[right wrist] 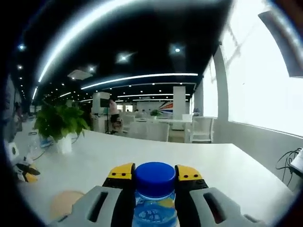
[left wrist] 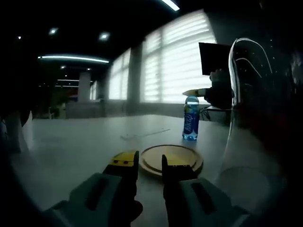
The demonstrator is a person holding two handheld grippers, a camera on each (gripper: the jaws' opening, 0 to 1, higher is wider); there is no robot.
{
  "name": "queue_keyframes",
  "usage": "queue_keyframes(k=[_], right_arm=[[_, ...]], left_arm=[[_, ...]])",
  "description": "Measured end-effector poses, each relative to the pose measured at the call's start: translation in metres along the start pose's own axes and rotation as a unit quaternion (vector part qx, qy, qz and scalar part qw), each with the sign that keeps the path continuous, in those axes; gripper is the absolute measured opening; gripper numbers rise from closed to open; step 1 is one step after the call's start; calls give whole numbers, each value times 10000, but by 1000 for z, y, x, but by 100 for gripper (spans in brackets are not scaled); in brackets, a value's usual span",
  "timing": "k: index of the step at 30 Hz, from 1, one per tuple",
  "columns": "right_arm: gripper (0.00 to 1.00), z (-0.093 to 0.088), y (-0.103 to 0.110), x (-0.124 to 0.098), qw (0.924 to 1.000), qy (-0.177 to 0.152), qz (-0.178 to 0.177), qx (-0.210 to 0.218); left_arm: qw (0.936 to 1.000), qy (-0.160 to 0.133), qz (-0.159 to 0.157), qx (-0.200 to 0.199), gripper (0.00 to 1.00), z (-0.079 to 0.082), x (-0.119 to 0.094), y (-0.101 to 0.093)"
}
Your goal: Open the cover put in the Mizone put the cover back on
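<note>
Right gripper (right wrist: 154, 176) is clamped on the Mizone bottle (right wrist: 154, 198), jaws either side of the neck just under the blue cap (right wrist: 154, 177). From the left gripper view, the same bottle (left wrist: 191, 120) stands upright on the table (left wrist: 71, 142), ahead and to the right of our left gripper (left wrist: 149, 163), well apart from it.

Left gripper is released, nothing between the jaws. It hovers just short of a round wooden disc (left wrist: 171, 159) lying flat on the table, right in front of the jaw tips. We take that disc for the cover, but we can't confirm it. We can't make out the container it belongs to.

Risks we see:
- Grip sits high on the bottle, so it may swing or tip on the lift.
- Disc is flat and thin, so left jaws may skate over it or push it away instead of catching the edge.
- Both grippers converge on the same spot, so there's a clash risk.
</note>
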State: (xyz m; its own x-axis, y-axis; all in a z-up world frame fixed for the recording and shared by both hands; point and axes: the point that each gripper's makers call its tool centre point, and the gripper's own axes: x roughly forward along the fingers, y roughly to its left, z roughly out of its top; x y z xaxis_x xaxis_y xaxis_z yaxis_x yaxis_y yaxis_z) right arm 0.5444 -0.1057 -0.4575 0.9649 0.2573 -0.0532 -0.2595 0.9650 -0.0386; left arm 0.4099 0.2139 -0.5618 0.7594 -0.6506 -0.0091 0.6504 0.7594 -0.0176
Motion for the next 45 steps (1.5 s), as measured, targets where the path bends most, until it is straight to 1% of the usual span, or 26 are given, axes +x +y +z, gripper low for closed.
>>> queue_keyframes(k=[3,11,22,29,35,39,45], right_arm=[[25,1,1,0,10000,22,24,-63],[25,1,-1,2,10000,-4,24,-10],[24,2,2,2,10000,-48,22,10],[24,2,6,1,10000,-9,-7,-82],[24,3,11,1,9999,-7,55,-136],[24,5,20,1,9997,34,173,-176],[24,14,41,1,9988,-64,449,-192]], left_arm=[[10000,-9,27,-30,15,0,-1,2],[10000,28,-4,11,15,-1,1,-1],[10000,60,-17,-19,15,-3,1,-2],[9999,117,-7,10,15,-6,2,-2],[9999,117,3,-3,15,-5,2,-1],[9999,138,1,26,15,-6,2,-2],[9999,130,3,22,15,-5,2,-1]])
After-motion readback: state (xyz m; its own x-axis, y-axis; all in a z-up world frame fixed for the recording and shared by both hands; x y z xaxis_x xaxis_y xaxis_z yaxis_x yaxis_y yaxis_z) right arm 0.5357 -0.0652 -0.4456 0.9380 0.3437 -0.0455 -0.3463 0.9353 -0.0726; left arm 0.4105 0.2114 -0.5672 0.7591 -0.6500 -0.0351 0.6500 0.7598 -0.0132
